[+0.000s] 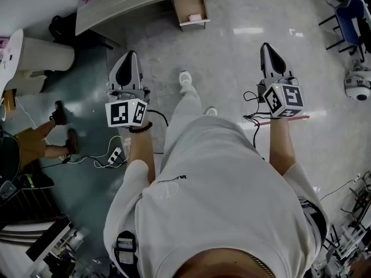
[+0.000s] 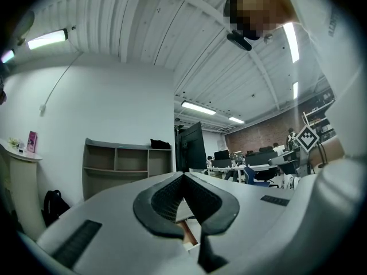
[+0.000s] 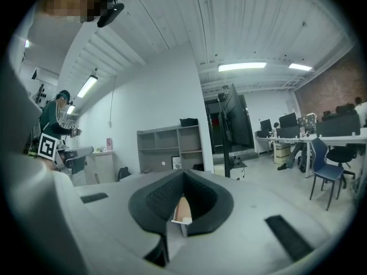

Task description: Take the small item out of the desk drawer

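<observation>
Both tongs are closed and empty: the left tongs (image 1: pixel 130 55) and the right tongs (image 1: pixel 266 46) each show their pads pressed together at the tips, with nothing between them. They are held out over the floor, level with each other and well apart. The drawer (image 1: pixel 181 7) stands pulled out of the grey bench (image 1: pixel 127 2), ahead of the person and between the two tongs, well clear of both. Its long axis runs straight away from the person. The small item (image 1: pixel 195 17), pale and too small to make out further, lies inside toward the drawer's near, open end. The left tongs look slightly the nearer, though not by much. Either pair would likely have to travel forward and inward, then open, before it could close on the item.
</observation>
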